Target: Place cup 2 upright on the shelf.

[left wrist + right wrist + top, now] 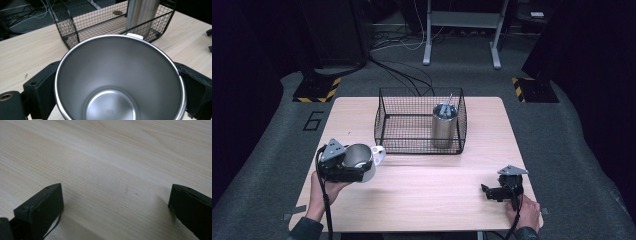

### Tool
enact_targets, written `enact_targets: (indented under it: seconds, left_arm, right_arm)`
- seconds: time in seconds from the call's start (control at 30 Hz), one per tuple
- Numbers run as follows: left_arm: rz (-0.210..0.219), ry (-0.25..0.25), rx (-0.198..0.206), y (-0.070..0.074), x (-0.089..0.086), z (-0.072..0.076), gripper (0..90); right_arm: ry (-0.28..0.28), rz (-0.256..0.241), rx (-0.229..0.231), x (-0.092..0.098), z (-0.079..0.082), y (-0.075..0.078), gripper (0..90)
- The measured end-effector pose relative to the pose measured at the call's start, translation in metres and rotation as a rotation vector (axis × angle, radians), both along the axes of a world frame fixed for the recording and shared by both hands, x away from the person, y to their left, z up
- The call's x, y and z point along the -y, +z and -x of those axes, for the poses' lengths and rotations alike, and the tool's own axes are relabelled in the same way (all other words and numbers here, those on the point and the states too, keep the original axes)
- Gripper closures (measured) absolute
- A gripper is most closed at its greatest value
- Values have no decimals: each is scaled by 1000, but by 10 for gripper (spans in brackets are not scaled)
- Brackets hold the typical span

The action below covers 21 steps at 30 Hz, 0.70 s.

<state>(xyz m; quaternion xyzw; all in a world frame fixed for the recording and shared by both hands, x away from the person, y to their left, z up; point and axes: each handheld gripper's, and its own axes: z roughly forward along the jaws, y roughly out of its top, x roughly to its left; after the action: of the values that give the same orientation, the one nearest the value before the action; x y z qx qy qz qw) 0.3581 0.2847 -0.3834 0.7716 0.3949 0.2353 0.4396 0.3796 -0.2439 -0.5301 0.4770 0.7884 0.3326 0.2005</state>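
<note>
I have the left gripper [346,165] clamped on the steel mug [360,161], one black jaw pressed against each side of its body. In the left gripper view the mug [120,82] sits squarely between my fingers [41,87], its open mouth facing the camera, so I see down to the bottom of the bare inside. Its white handle [378,154] lies on the far side from my fingers, pointing toward the wire basket [384,112]. From the high view I cannot tell whether the mug rests on the table [427,195] or hangs just above it.

Ahead of the left fingers, beyond the mug's rim, the basket [67,30] stands on the table, near but not touching the mug. A tall steel tumbler [445,123] stands upright inside it, toward its right end.

My right gripper [492,191] sits well apart from all of that, low over the wood near the table's right front corner. Its fingers [40,207] are spread wide, with only plain wood grain between them.
</note>
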Motion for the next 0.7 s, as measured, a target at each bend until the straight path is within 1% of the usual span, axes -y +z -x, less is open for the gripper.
enact_targets:
  seconds: [0.1,0.23,0.27,0.33,0.47,0.5,0.53,0.7]
  left_arm:
    - [0,-20,-2,6,5,-3,61]
    - [15,-35,6,12,11,-8,61]
    - [11,-44,0,15,12,-9,61]
    - [7,-50,10,18,17,-12,61]
    - [-4,-72,12,25,25,-17,61]
    - [1,-84,9,26,27,-18,61]
    - [10,-82,17,27,29,-19,61]
    - [7,-98,15,32,39,-27,61]
  right_arm:
    - [0,0,0,0,0,0,0]
    - [0,0,0,0,0,0,0]
    - [0,0,0,0,0,0,0]
    - [0,0,0,0,0,0,0]
    - [0,0,0,0,0,0,0]
    - [0,0,0,0,0,0,0]
    - [0,0,0,0,0,0,0]
    - [0,0,0,0,0,0,0]
